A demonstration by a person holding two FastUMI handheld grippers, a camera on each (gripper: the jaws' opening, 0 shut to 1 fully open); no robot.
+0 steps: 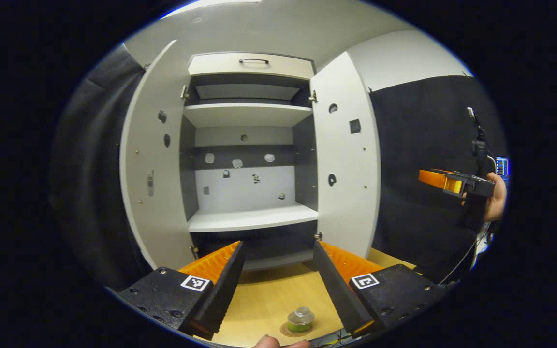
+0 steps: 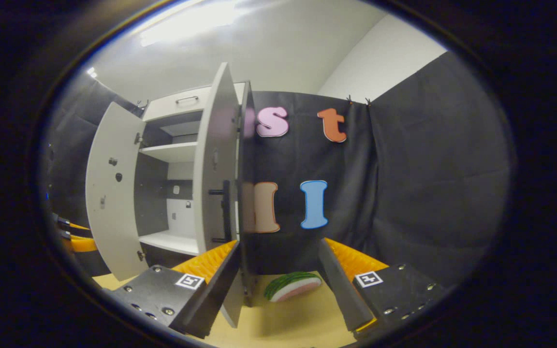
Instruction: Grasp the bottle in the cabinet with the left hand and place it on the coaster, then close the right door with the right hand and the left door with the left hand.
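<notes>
A small clear bottle (image 1: 300, 318) with a green band stands on a round coaster (image 1: 289, 331) on the wooden table, low between my left fingers. My left gripper (image 1: 278, 244) is open and holds nothing; it faces the open white cabinet (image 1: 252, 217). Both doors are swung out: the left door (image 1: 155, 159) and the right door (image 1: 346, 154). In the right gripper view the right door (image 2: 215, 159) is seen edge-on with its dark handle (image 2: 225, 210). Its outer edge lies between the fingers of my open right gripper (image 2: 279, 242), close to the left finger.
A hand (image 1: 497, 195) holds the right gripper (image 1: 445, 181) out to the right of the cabinet. A watermelon-slice toy (image 2: 292, 286) lies on the table (image 2: 298, 319) beside the right door. The left gripper (image 2: 78, 241) peeks in past the left door (image 2: 109, 188).
</notes>
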